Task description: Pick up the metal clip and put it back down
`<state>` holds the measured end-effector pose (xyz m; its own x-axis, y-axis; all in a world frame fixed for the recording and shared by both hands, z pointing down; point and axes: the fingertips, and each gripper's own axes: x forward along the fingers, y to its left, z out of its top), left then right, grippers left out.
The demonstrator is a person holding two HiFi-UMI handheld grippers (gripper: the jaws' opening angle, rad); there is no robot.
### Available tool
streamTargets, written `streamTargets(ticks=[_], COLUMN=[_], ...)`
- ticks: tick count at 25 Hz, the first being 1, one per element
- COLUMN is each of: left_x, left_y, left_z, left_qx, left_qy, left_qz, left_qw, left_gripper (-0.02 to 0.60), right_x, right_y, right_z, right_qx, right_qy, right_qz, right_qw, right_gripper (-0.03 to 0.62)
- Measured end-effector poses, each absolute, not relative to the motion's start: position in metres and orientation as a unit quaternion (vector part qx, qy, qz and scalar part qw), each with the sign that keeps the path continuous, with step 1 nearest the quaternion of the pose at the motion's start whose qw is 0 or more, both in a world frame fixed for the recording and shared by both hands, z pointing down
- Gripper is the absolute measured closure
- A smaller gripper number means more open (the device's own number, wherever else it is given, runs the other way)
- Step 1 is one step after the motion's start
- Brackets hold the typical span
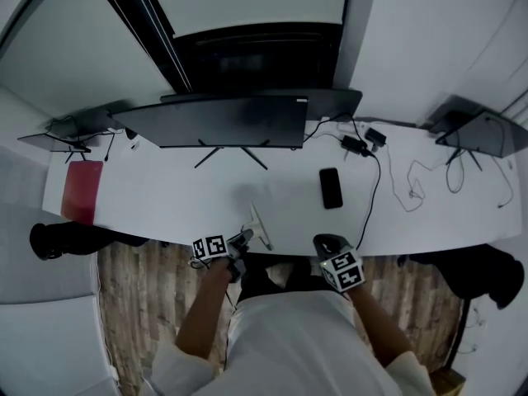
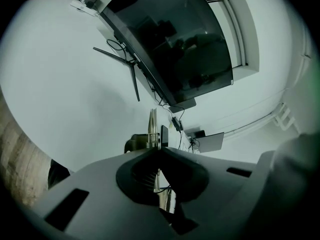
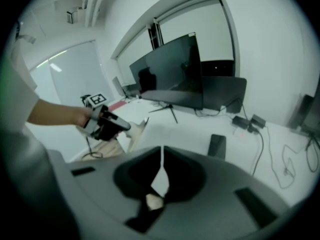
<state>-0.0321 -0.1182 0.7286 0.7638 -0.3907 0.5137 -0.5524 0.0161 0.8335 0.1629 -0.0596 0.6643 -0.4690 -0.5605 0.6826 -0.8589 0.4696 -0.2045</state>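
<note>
Clamping the metal clip (image 2: 152, 129) between my left gripper's (image 1: 244, 238) shut jaws, it pokes out past the tips at the near edge of the white desk (image 1: 165, 205); can't tell if it touches the top. My right gripper (image 1: 328, 244) hangs near it at the same edge, jaws pressed together on nothing. Farther on, a black phone (image 1: 331, 188) lies flat, with a flat red pad (image 1: 82, 190) far left. Behind them are a wide monitor (image 1: 223, 120) and cables (image 1: 375, 180).

Black monitor (image 1: 223, 120), dark phone (image 1: 331, 187), perhaps a red folder (image 1: 82, 190), white desk (image 1: 165, 200)
</note>
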Motion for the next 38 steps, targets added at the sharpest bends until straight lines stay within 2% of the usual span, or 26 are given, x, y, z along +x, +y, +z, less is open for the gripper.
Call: streamTargets(ticks=[10, 24, 38], left_x=[0.02, 0.081, 0.11], left_y=[-0.095, -0.085, -0.094], left_z=[0.735, 0.795, 0.842], left_qx=[0.71, 0.72, 0.712], left_qy=[-0.306, -0.242, -0.217], left_qz=[0.091, 0.181, 0.226], left_qw=[0.628, 0.625, 0.629], left_gripper=[0.548, 0.549, 0.548], right_x=[0.191, 0.216, 0.224], right_y=[-0.032, -0.013, -0.014], right_z=[0.68, 0.721, 0.76], right_qx=[0.435, 0.459, 0.45], right_qy=[-0.803, -0.768, -0.756], right_qz=[0.299, 0.358, 0.387], right_qw=[0.278, 0.267, 0.276], right_gripper=[0.557, 0.557, 0.557])
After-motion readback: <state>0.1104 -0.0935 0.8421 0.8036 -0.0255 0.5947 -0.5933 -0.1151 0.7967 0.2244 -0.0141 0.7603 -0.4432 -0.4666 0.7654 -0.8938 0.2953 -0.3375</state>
